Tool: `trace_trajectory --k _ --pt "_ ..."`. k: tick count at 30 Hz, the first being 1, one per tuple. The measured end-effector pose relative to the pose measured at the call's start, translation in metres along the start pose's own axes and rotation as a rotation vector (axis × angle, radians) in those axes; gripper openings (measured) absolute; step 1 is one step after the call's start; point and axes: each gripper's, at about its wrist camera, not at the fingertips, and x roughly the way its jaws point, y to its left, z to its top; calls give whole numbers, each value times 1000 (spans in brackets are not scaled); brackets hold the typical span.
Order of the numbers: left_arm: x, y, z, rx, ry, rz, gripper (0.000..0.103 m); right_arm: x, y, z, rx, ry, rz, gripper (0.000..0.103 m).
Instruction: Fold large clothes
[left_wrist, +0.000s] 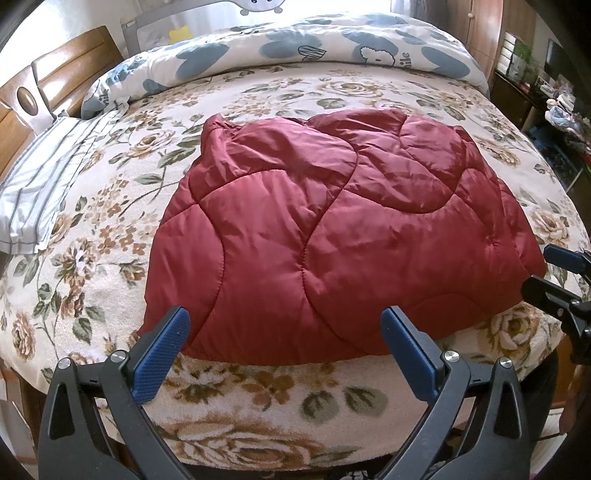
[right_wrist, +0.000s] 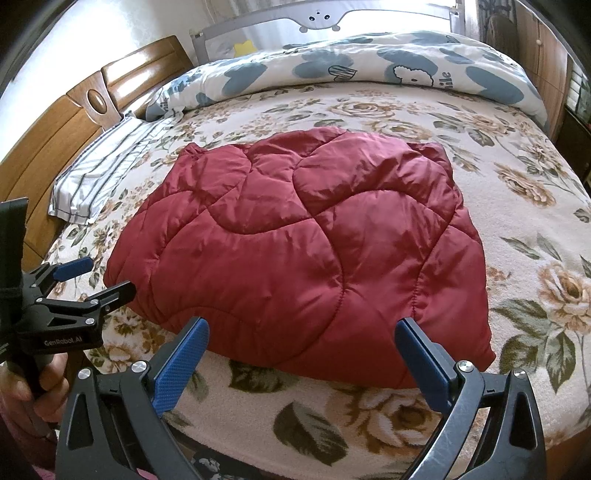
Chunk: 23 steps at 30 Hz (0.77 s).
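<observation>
A dark red quilted puffer jacket (left_wrist: 325, 236) lies folded into a rough rectangle on the floral bedspread (left_wrist: 258, 398). It also shows in the right wrist view (right_wrist: 306, 258). My left gripper (left_wrist: 286, 321) is open and empty, its blue pads just in front of the jacket's near edge. My right gripper (right_wrist: 303, 332) is open and empty, also at the near edge. The right gripper shows at the right edge of the left wrist view (left_wrist: 554, 273), beside the jacket's right corner. The left gripper shows at the left of the right wrist view (right_wrist: 96, 275), by the jacket's left corner.
A rolled white and blue cartoon duvet (left_wrist: 295, 48) lies along the far side of the bed. A striped pillowcase (left_wrist: 44, 177) lies at the left by the wooden headboard (left_wrist: 37, 85). A cluttered shelf (left_wrist: 554, 110) stands at the right.
</observation>
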Motion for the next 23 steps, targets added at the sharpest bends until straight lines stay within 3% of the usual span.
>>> trace_trajectory --k 14,23 --pt "-3 1 9 2 -19 11 103 4 -7 7 18 -7 -5 101" --pt "-4 -1 11 -13 -28 -31 103 5 -10 6 29 -7 5 101"
